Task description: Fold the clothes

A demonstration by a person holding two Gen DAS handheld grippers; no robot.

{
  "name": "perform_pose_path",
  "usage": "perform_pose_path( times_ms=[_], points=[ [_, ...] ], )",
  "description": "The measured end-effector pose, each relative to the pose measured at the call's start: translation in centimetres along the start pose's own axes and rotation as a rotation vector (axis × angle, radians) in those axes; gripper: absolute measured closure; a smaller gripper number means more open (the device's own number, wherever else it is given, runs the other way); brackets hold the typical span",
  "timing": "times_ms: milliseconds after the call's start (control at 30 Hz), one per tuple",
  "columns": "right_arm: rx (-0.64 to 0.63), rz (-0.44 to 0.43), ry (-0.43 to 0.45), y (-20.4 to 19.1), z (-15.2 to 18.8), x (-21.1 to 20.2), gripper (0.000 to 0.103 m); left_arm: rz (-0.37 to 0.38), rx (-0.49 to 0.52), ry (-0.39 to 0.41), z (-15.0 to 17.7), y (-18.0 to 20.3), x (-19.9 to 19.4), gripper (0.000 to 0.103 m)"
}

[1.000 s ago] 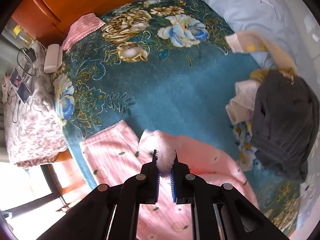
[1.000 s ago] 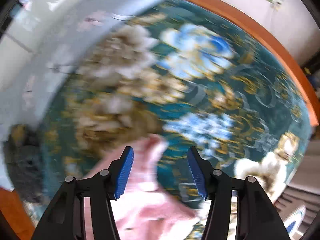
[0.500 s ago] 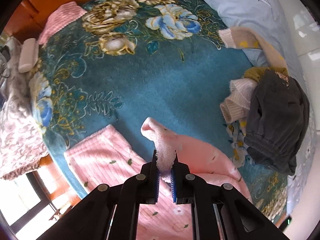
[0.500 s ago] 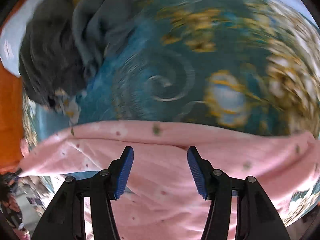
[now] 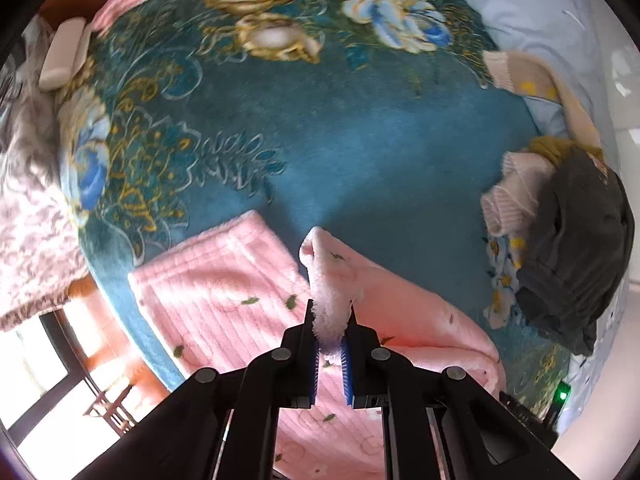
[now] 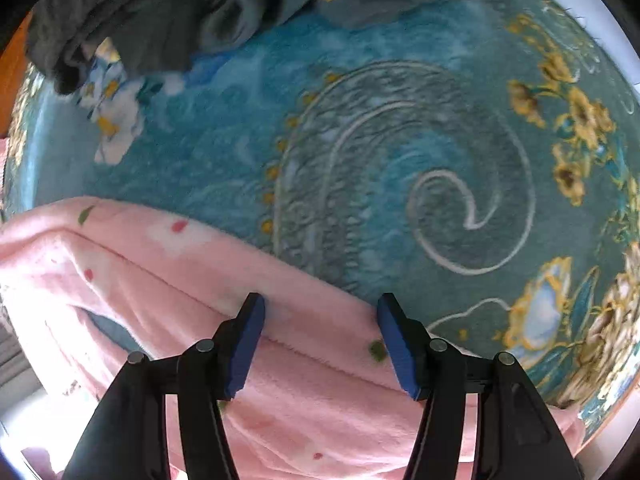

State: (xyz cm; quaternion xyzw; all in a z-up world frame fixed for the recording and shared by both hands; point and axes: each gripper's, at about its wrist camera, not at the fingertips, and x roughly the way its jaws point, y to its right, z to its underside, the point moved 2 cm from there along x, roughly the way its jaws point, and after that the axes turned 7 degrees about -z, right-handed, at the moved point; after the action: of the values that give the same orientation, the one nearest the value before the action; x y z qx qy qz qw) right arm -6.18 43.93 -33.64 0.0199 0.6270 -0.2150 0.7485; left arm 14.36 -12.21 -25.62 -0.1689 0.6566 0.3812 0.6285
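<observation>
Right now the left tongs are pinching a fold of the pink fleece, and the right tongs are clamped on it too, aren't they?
Not quite. The left tongs do pinch the pink fleece, but the right tongs stand open above it, their pads apart and gripping nothing, as the right wrist view shows.

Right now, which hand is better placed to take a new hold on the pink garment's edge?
The right. Its tool stands open just above the pink garment, straddling its edge. The left tool is already shut on a fold of it.
</observation>
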Motion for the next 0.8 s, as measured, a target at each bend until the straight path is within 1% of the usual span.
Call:
perform_pose_path(
  times_ms=[67, 100, 133, 167, 200, 233, 267, 300, 333, 367, 400, 433, 500, 567, 667, 700, 733, 767, 800],
  points=[
    [-0.007, 0.011, -0.005, -0.1, 0.7, 0.2, 0.067, 0.006, -0.025, -0.008, 0.0, -0.1, 0.4, 0.092],
    [-0.012, 0.016, -0.001, -0.2, 1.0, 0.0, 0.086, 0.008, -0.031, -0.011, -0.1, 0.1, 0.5, 0.092],
    [-0.017, 0.022, 0.004, -0.4, 1.3, -0.2, 0.098, 0.012, -0.028, -0.01, -0.3, 0.4, 0.5, 0.092],
    [-0.022, 0.028, 0.008, -0.5, 1.5, -0.4, 0.099, 0.017, -0.022, -0.008, -0.5, 0.9, 0.4, 0.092],
    [-0.026, 0.034, 0.013, -0.6, 1.8, -0.6, 0.102, 0.027, -0.007, 0.005, -0.8, 1.5, 0.1, 0.093],
    [-0.029, 0.043, 0.054, -0.6, 1.8, -1.8, 0.103, 0.042, 0.014, 0.024, -1.3, 2.3, -0.5, 0.094],
    [-0.03, 0.052, 0.099, -0.5, 1.7, -3.2, 0.103, 0.066, 0.034, 0.053, -1.7, 2.9, -1.4, 0.094],
    [-0.013, 0.049, 0.162, -0.3, 1.6, -5.1, 0.103, 0.108, 0.048, 0.096, -2.3, 3.4, -2.7, 0.094],
    [0.007, 0.044, 0.227, 0.0, 1.5, -7.1, 0.103, 0.155, 0.06, 0.139, -2.7, 3.6, -4.1, 0.094],
    [0.025, 0.042, 0.313, 0.3, 1.5, -9.9, 0.103, 0.202, 0.071, 0.18, -3.1, 3.8, -5.5, 0.094],
    [0.026, 0.057, 0.379, 0.3, 1.6, -12.0, 0.103, 0.219, 0.091, 0.214, -3.4, 3.9, -6.5, 0.094],
    [0.026, 0.075, 0.442, 0.3, 1.8, -14.0, 0.103, 0.213, 0.118, 0.242, -3.6, 4.0, -7.2, 0.094],
    [0.013, 0.028, 0.473, 0.0, 1.3, -15.6, 0.103, 0.177, 0.149, 0.243, -3.6, 3.8, -6.8, 0.094],
    [0.005, 0.0, 0.43, -0.4, 0.6, -14.6, 0.103, 0.139, 0.161, 0.219, -3.5, 3.5, -5.8, 0.094],
    [-0.043, -0.02, 0.306, -2.3, 0.1, -10.3, 0.102, 0.092, 0.14, 0.148, -2.5, 2.5, -3.1, 0.094],
    [-0.057, -0.027, 0.256, -2.6, 0.2, -8.8, 0.092, 0.067, 0.136, 0.125, -2.1, 2.1, -2.1, 0.094],
    [-0.064, -0.015, 0.213, -2.6, 0.2, -7.3, 0.072, 0.037, 0.131, 0.099, -1.6, 1.7, -1.1, 0.094],
    [-0.07, 0.0, 0.171, -2.6, 0.3, -5.8, 0.065, 0.018, 0.118, 0.077, -1.2, 1.1, -0.2, 0.093],
    [-0.076, 0.015, 0.129, -2.6, 0.3, -4.3, 0.064, 0.007, 0.1, 0.057, -1.0, 0.4, 0.4, 0.093]
  ],
)
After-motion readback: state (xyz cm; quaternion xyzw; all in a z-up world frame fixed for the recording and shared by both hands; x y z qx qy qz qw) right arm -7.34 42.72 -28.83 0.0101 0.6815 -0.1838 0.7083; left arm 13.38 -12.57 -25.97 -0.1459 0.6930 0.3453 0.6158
